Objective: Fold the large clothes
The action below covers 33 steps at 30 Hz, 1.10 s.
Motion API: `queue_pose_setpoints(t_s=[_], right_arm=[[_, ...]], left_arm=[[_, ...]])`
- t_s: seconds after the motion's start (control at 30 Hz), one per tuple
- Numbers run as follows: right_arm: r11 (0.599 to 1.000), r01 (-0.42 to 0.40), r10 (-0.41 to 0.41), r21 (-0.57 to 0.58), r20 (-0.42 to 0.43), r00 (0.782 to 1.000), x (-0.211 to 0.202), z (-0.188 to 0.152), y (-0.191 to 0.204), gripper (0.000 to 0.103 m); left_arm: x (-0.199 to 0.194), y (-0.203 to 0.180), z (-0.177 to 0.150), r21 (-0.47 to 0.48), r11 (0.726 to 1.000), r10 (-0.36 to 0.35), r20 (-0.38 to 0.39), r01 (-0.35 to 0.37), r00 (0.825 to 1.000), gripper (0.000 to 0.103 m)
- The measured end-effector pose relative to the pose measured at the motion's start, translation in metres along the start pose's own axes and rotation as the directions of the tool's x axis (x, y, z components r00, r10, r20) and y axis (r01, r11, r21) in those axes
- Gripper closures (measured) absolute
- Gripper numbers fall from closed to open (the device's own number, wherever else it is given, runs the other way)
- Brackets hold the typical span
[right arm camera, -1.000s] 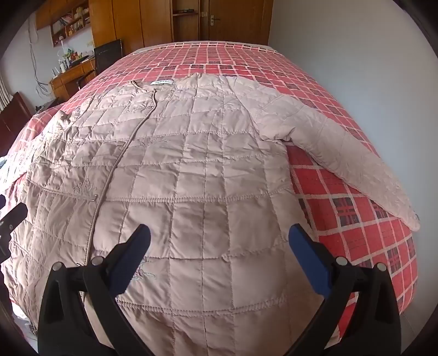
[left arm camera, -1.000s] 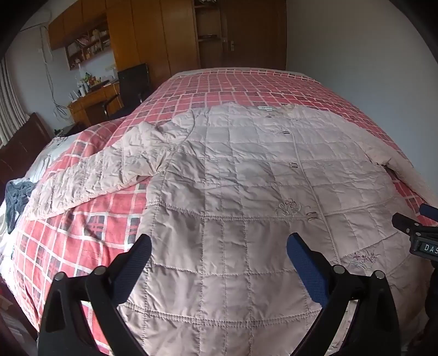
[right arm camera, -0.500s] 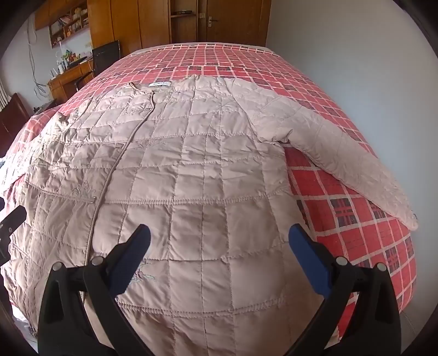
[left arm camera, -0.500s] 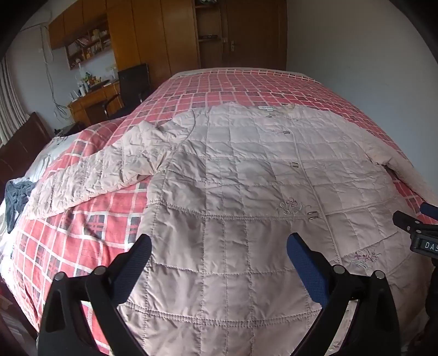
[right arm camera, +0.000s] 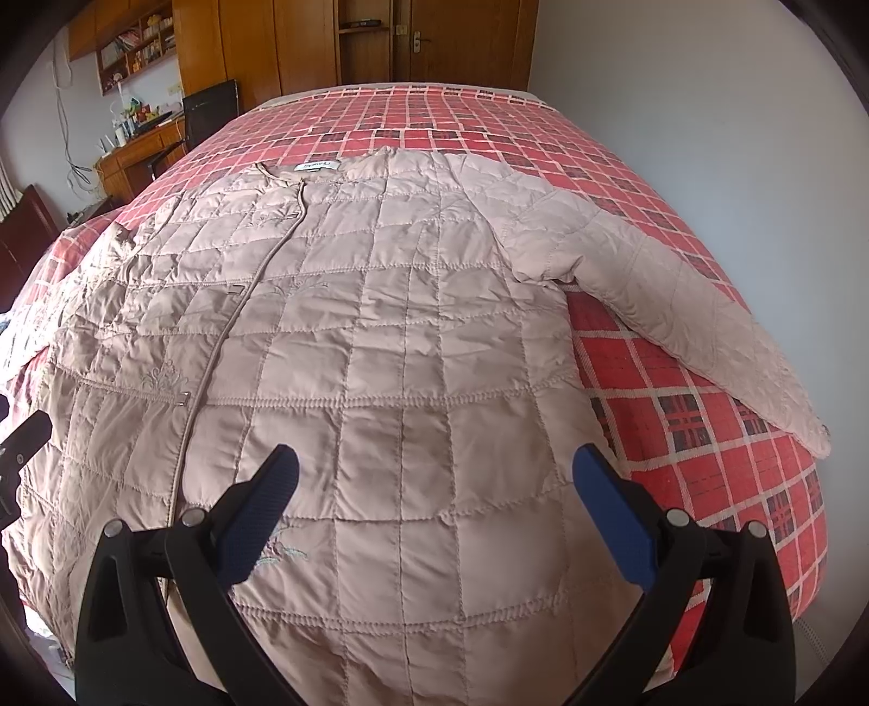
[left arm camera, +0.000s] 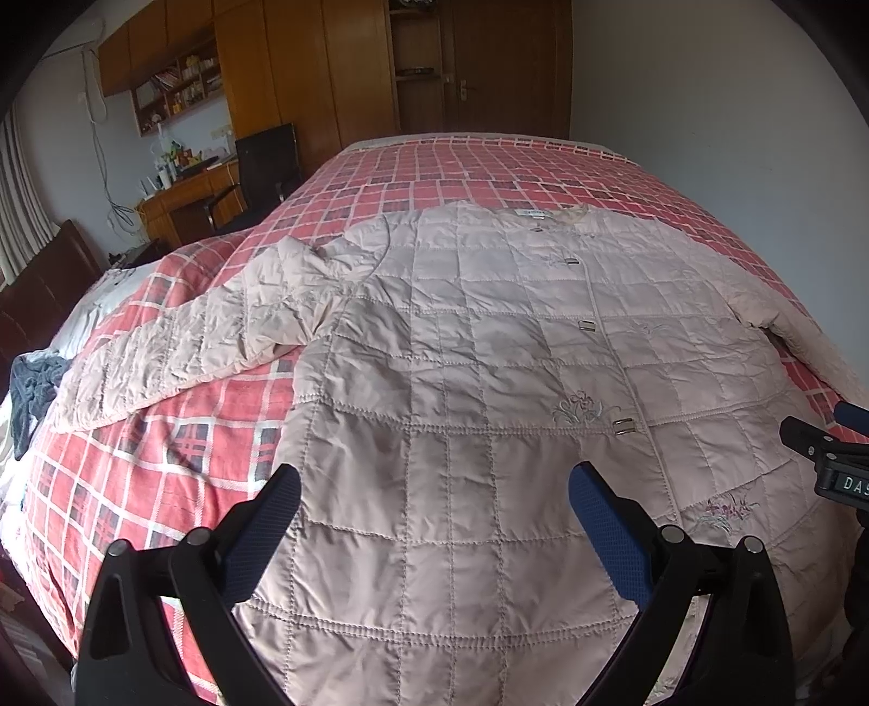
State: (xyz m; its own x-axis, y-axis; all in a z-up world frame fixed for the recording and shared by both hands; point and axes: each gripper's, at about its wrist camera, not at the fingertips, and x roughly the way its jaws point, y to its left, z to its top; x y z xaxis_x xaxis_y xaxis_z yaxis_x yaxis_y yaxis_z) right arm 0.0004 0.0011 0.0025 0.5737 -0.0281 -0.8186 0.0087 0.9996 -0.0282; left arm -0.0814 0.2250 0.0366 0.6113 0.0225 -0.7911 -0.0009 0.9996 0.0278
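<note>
- Left wrist view shows the left gripper (left arm camera: 434, 502) with its 2 blue-padded fingers (left arm camera: 264, 529) spread wide, holding nothing, above the lower part of a pale pink quilted jacket (left arm camera: 489, 380).
- The jacket lies flat, front side up, on a bed with a red plaid bedspread (left arm camera: 489, 168), its collar toward the far edge of the bed and its hem toward the near edge.
- Its front placket carries metal clasps (left arm camera: 624, 426) and embroidered flowers (left arm camera: 581, 407) beside them.
- One sleeve (left arm camera: 179, 353) stretches out toward the bed's left edge, wrinkled near the shoulder.
- A dark grey cloth (left arm camera: 30, 385) lies at the bed's far left edge.
- The right gripper (left arm camera: 825, 451) pokes into this view at the right border, over the jacket's hem area.
- Right wrist view shows the right gripper (right arm camera: 434, 499) likewise with fingers (right arm camera: 614, 516) wide apart and empty, above the jacket (right arm camera: 407, 353).
- The other sleeve (right arm camera: 679, 304) runs out toward the bed's right edge, its cuff close to that edge.
- A wooden wardrobe (right arm camera: 304, 49) and a desk (right arm camera: 141, 157) stand beyond the bed's far-left corner.
</note>
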Motion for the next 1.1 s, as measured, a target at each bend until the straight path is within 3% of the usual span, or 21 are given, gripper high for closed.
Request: queue_pose_setpoints(t_s=[1.1], right_arm=[[1.000,-0.005,0.005,0.005,0.008,1.000,0.0006,0.0029,-0.0009,0.003]], left_arm=[[0.0003,0.0009,0.0000,-0.003,1.000,0.002,-0.001,-0.002,1.000,0.004]])
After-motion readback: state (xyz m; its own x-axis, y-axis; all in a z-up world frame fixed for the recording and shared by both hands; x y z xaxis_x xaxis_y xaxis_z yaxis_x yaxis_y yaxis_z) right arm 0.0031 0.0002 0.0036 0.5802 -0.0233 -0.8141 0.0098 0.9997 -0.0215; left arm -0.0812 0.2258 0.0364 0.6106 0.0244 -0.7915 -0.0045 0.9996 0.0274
